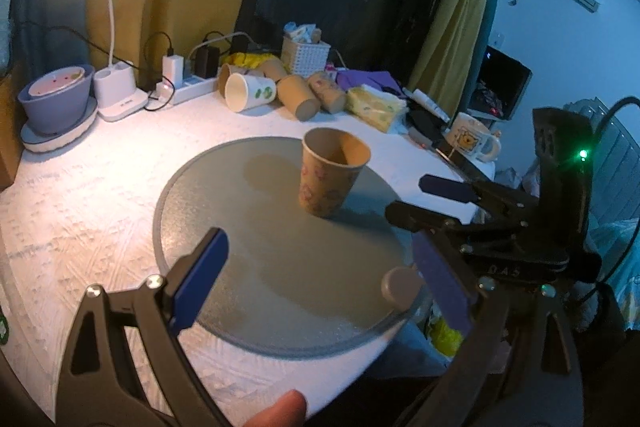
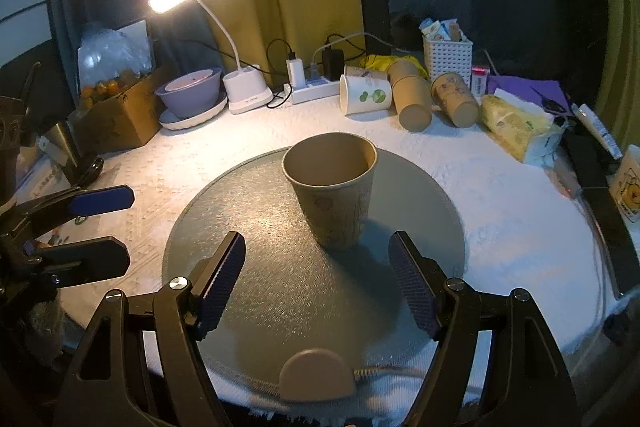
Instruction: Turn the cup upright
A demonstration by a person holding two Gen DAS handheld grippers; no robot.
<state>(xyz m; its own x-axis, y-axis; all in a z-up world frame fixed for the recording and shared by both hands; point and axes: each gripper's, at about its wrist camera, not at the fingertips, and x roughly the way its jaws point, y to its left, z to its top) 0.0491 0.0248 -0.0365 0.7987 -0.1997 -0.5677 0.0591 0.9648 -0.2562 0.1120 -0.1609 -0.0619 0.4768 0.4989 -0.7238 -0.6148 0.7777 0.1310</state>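
A brown paper cup point(image 1: 330, 173) with a faint flower print stands upright, mouth up, on a round grey mat point(image 1: 240, 267). It also shows in the right wrist view point(image 2: 334, 189), on the mat point(image 2: 260, 299). My left gripper point(image 1: 320, 267) is open and empty, low over the mat's near side, short of the cup. My right gripper point(image 2: 316, 277) is open and empty, just in front of the cup, not touching it. In the left wrist view the right gripper point(image 1: 412, 199) shows to the cup's right. In the right wrist view the left gripper point(image 2: 112, 227) shows at the far left.
Several paper cups point(image 2: 404, 99) lie on their sides at the back, beside a white basket point(image 2: 448, 61), a tissue pack point(image 2: 516, 127) and a power strip point(image 2: 316, 89). A lit desk lamp point(image 2: 244, 93), a purple bowl point(image 2: 192, 95) and a cardboard box point(image 2: 116, 115) stand back left. A mug point(image 1: 472, 141) stands right.
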